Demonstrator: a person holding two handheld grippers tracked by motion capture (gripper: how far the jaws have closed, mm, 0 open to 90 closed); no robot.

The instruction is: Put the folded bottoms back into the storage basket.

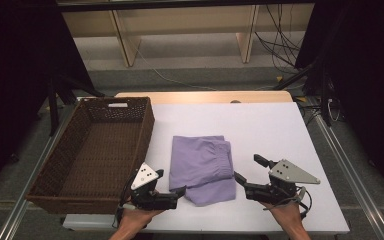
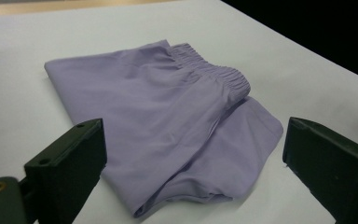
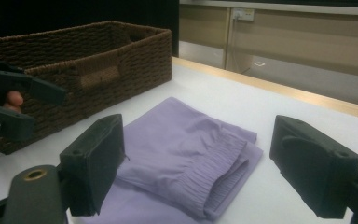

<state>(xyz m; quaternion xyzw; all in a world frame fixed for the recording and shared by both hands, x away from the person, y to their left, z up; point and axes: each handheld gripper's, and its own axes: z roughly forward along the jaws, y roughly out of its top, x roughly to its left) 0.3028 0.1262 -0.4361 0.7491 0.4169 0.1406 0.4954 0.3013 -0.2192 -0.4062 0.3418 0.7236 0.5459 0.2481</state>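
Both sets of jaws are wide open and hold nothing. The left gripper [image 1: 179, 192] and right gripper [image 1: 245, 172] sit beside the folded purple shorts [image 1: 202, 167] on the white table [image 1: 280, 130], near the brown wicker basket [image 1: 95, 150].

One folded garment [image 1: 203, 169] is counted, lilac, with an elastic waistband; it is seen in all three views. One basket [image 1: 94, 150] is counted, dark brown wicker. One table [image 1: 270, 130] is counted, white-topped. Two grippers are counted: a left gripper [image 1: 179, 192] and a right gripper [image 1: 246, 170], one held in each hand. Two black jaws are counted on each, four in all. Two grey three-cornered plates are counted, one atop each gripper.
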